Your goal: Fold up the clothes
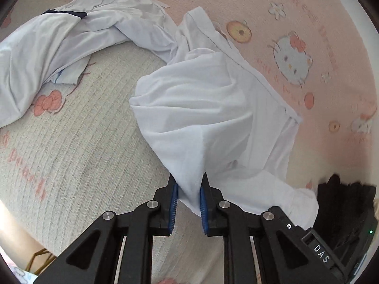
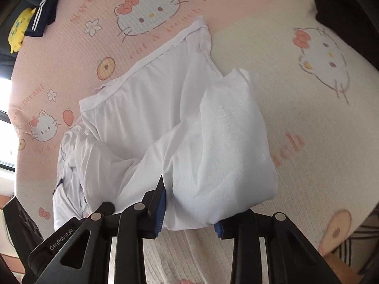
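While both the left tongs (image 1: 189, 198) and right tongs (image 2: 189, 210) pinch bunched white garment (image 1: 208, 108) above the bed (image 1: 83, 142), it appears mid-handling; spreading flat seems required.

Open stretch of cream bedspread (image 1: 78, 142) left of the left gripper (image 1: 188, 189), bare right up to the curved white garment (image 1: 208, 99) heaped across the middle. Pink side of the bed clear beyond the hem. Dark folded clothing (image 2: 45, 7) and yellow toy (image 2: 17, 30) crowding the far corner. Black item (image 2: 343, 19) blocking the opposite far edge. Clear cream area right of the right gripper (image 2: 189, 203).
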A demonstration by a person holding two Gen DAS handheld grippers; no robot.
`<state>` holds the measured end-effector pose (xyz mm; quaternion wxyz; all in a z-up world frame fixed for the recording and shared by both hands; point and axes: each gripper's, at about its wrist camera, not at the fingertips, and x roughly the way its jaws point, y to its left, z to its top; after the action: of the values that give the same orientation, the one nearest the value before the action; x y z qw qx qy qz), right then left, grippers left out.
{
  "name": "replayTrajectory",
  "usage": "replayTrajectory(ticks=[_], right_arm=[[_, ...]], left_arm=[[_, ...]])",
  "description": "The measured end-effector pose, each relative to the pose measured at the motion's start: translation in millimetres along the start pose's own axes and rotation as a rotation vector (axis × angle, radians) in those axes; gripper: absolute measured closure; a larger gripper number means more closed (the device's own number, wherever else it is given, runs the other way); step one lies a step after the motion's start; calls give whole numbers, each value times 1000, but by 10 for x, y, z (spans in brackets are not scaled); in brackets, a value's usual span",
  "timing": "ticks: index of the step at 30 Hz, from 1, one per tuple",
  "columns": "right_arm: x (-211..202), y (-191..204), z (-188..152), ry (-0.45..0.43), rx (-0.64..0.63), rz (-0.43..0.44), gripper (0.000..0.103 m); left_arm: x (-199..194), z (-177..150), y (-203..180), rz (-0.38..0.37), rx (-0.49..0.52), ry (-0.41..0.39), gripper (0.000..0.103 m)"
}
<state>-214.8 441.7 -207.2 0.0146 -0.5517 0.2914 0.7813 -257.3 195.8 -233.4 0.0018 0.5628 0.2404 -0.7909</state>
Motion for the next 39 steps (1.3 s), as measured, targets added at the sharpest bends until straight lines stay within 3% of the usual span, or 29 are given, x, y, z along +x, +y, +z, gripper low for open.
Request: replayTrajectory(ticks=[9, 14, 15, 16, 17, 18, 19, 23, 29, 39], right_arm=[[-99, -230, -279, -16, 51, 5, 72], [-107, -388, -334, -27, 158, 68, 65], [-108, -420, -346, -29, 180, 80, 62], [-110, -452, -357, -31, 201, 93, 53], [-111, -483, -368, -33, 222, 105, 42], [-113, -515, -379, -35, 244, 117, 40], [-115, -547, -390, -37, 265, 130, 39], [-121, -673, -434, -45, 351, 179, 30], [-147, -868, -486, -63, 476, 215, 29], [-108, -830, -409, -65, 494, 241, 25]], left_arm=[[-59, -286, 134, -67, 31, 47, 89], [-9, -199, 402, -255, -105, 122, 83], [27, -177, 464, -276, -139, 156, 70], [63, -155, 526, -297, -173, 189, 40], [71, -178, 620, -331, -226, 208, 27], [77, -204, 718, -366, -280, 226, 22], [83, -230, 815, -401, -333, 244, 22], [14, -230, 1073, -412, -463, 199, 22], [9, -116, 1082, -359, -393, 170, 22], [230, 38, 1047, -436, -463, 180, 22]])
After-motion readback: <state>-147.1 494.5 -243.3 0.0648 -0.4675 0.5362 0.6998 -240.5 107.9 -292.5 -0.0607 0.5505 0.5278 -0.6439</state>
